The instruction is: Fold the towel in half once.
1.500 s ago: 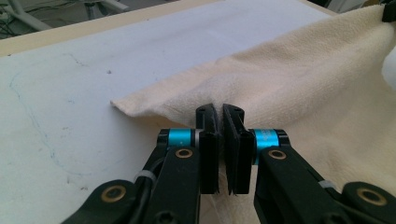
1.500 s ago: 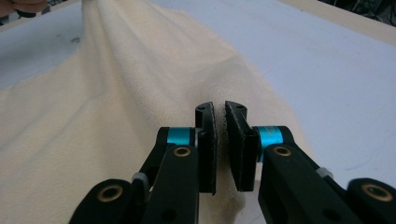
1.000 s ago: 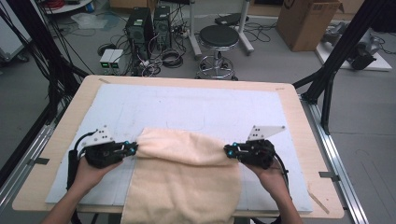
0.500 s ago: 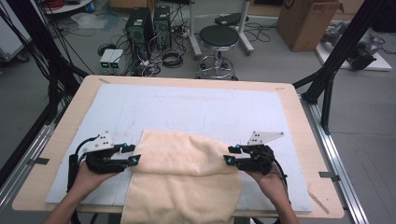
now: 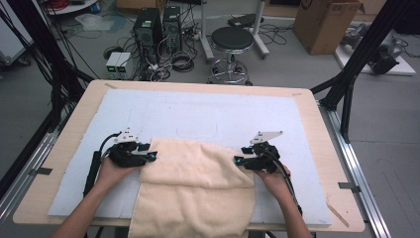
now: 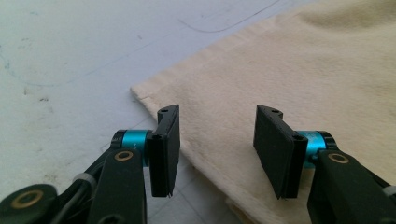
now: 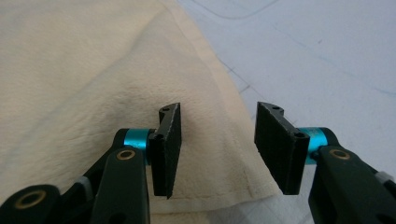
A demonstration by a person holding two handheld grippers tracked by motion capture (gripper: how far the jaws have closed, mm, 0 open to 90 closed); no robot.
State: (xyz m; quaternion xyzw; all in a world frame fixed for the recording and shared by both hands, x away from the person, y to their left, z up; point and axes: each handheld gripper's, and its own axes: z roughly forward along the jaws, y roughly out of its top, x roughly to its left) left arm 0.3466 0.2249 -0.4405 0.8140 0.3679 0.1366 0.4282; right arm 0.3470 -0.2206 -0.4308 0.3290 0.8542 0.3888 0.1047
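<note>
Towel (image 5: pixel 195 171) folded on table mat (image 5: pixel 198 111), L gripper (image 5: pixel 151 156) & R gripper (image 5: pixel 238 160) jaws just spread, off cloth.

Surface finishes observed
Towel (image 5: pixel 194 171): cream terry cloth, matt, nappy. Tabletop (image 5: pixel 317 130): pale wood rim, matt white mat (image 5: pixel 208 116). Fingers (image 6: pixel 166 149): matt black plastic.

We are looking down at a wooden table (image 5: pixel 64 148) whose top is carrying a pale grey-white mat (image 5: pixel 208 116) over most of its surface, leaving a bare wood border showing around it. Faint pen lines are marking the mat. A cream towel (image 5: pixel 195 186) is lying directly on the mat at the near side, folded over on itself, with its lower part hanging past the table's near edge.
</note>
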